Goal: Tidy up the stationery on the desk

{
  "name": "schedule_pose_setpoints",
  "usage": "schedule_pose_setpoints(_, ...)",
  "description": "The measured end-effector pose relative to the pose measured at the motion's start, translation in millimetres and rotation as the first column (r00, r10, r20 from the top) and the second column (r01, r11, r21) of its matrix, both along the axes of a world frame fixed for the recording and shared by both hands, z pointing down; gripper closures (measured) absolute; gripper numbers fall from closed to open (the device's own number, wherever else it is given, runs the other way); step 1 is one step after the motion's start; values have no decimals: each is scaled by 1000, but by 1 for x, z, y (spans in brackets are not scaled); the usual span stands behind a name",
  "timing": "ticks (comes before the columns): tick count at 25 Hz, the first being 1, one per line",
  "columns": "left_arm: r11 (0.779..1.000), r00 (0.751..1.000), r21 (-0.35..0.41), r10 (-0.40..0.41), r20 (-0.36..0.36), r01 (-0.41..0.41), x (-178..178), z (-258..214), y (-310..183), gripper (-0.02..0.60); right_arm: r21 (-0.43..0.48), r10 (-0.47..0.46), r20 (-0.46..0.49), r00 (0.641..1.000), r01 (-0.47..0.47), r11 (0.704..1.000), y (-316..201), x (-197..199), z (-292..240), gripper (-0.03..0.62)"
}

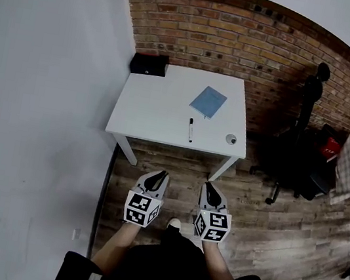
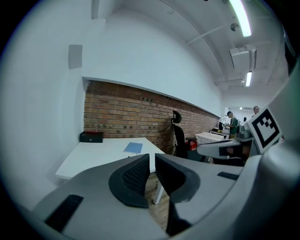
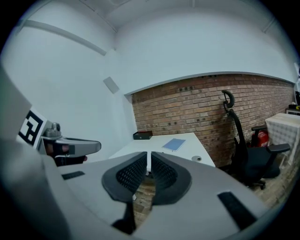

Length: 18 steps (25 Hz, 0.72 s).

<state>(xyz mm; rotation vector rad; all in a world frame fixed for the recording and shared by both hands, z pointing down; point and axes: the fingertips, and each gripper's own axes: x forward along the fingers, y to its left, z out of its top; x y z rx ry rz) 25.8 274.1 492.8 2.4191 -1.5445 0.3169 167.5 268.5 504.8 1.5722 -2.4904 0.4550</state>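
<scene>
Your left gripper, right gripper: jaws closed, empty, short of desk bearing pen, blue notebook.

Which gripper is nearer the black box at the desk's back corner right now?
Left. The left gripper is over the floor, short of the desk, on the black box side. The right gripper sits beside it, farther to the right of the box.

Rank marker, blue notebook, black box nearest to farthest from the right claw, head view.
1. Marker, near the desk's front edge, closest to the right claw.
2. Blue notebook, mid-desk.
3. Black box, far left corner.
</scene>
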Motion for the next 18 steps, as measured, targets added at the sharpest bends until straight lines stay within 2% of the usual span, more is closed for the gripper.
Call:
schedule_pose_setpoints(10,1000,1000,1,-27,10,27,-2,-4,-94,537,10,-27,10,1000,26,1000,-98,-1,-4,569)
schedule_pose_setpoints(18,999,999,-1,-37,15,37,-15,0,-138,537,-18,-35,2,999,35,999,-142,-9,7,569)
